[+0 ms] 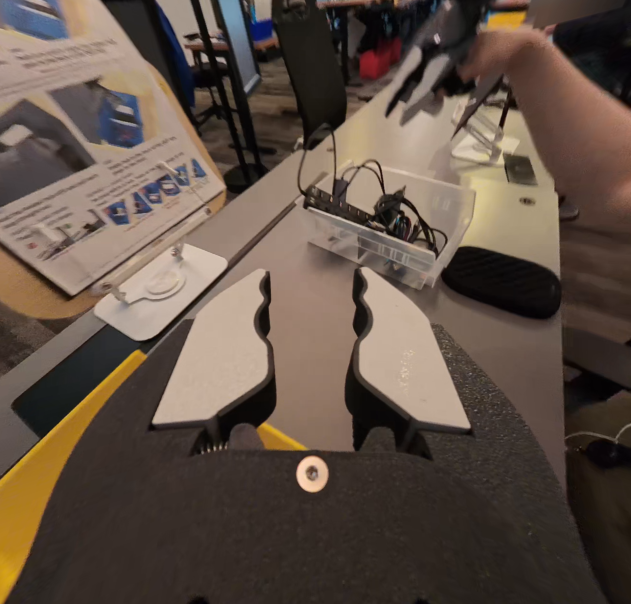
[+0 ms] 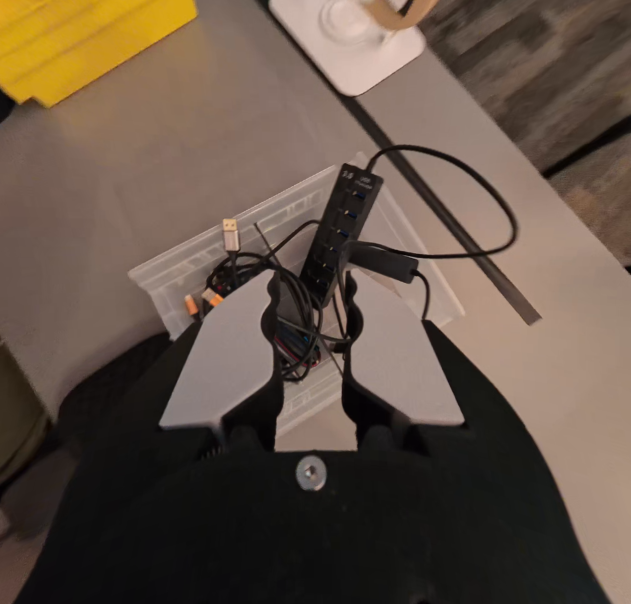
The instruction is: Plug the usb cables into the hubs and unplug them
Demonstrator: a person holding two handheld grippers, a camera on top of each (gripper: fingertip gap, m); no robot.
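Observation:
A clear plastic bin (image 1: 440, 195) (image 2: 177, 273) on the grey table holds a long black USB hub (image 1: 336, 203) (image 2: 343, 229) leaning on its rim, a smaller black hub (image 2: 386, 260) across it, and a tangle of cables (image 1: 406, 222) (image 2: 297, 318). One silver USB plug (image 2: 229, 234) sticks up; orange-tipped plugs (image 2: 201, 300) lie beside it. My left gripper (image 1: 311, 287) is open and empty, low over the table short of the bin. My right gripper (image 2: 311, 282) is open, empty, above the cable tangle; it also shows in the left wrist view (image 1: 409, 99), held high by a hand.
A printed sign on a white stand (image 1: 160, 294) (image 2: 345, 38) is left of the bin. A black padded wrist rest (image 1: 502, 280) lies right of it. A yellow bin (image 2: 85, 31) sits near me. A dark seam (image 2: 444, 212) crosses the table. A second stand (image 1: 485, 143) is farther back. There is about 40 centimeters between the tips of the two grippers. The silver USB plug (image 2: 229, 234) is about 15 centimeters from my right fingertips and 35 centimeters from my left.

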